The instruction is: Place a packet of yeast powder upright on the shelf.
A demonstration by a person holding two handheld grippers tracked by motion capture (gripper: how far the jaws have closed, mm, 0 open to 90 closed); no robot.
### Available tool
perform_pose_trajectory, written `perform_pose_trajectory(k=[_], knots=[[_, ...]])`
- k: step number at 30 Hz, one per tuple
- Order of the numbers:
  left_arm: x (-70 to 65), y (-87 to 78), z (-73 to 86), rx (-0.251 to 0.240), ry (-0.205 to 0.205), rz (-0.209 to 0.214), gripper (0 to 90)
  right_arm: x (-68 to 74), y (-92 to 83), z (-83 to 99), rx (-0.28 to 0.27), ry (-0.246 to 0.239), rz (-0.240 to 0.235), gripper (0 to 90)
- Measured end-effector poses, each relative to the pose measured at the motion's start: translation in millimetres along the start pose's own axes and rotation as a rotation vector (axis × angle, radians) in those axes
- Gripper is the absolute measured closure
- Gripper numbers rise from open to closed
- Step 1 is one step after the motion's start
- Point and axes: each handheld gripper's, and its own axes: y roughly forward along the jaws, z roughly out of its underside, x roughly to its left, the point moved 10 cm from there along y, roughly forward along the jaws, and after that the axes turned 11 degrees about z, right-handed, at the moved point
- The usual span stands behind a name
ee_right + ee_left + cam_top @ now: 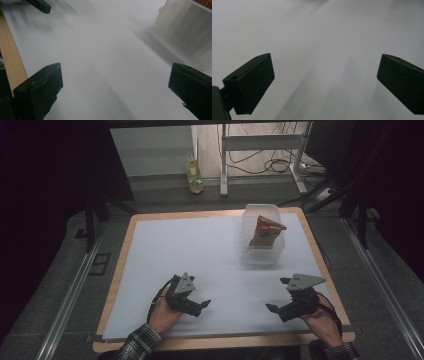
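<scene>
High view, count: two grippers, one clear plastic tub, one snack bag, one bottle on the floor beyond the table.
High view, left gripper (204, 305): held low over the white sheet (200, 255) near the front edge, pointing right toward the table's middle; jaws spread, nothing between them.
High view, right gripper (272, 308): near the front right, pointing left toward the other gripper; jaws spread, empty. The two are well apart.
High view, tub (248, 222): far right part of the table, long axis running away from the person, far end at the table's back edge.
High view, contents: one snack bag (267, 231), brown and orange with a red patch, standing tilted inside the tub, its top leaning toward the right wall. Well apart from both grippers.
High view, bottle (194, 174): yellowish, upright on the floor past the table.
Left gripper view, jaws: wide apart, bare white sheet (319, 37) between them.
Right gripper view, jaws: wide apart over the white sheet (100, 50), gripping nothing.
Right gripper view, tub (182, 30): upper right, blurred; whether the red lettering at its top edge belongs to the bag cannot be told.
Right gripper view, table edge (10, 62): wooden strip at left.
Right gripper view, left gripper (40, 5): a jaw tip at upper left.
</scene>
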Motion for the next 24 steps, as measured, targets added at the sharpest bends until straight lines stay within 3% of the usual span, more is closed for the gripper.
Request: perform_pose_trajectory(k=[9,17,24], knots=[[-0.5,1.4,1.0,0.002,-0.003,0.006,0.6,4.5,7.6,10.6,0.023,-0.005,-0.009,0.0],[-2.4,4.1,1.5,0.008,0.028,0.009,1.0,9.5,20.2,26.7,0.080,-0.033,-0.012,0.0],[1.7,3.8,1.8,-0.004,-0.003,0.008,0.4,12.2,25.3,32.2,0.112,-0.050,-0.022,0.0]])
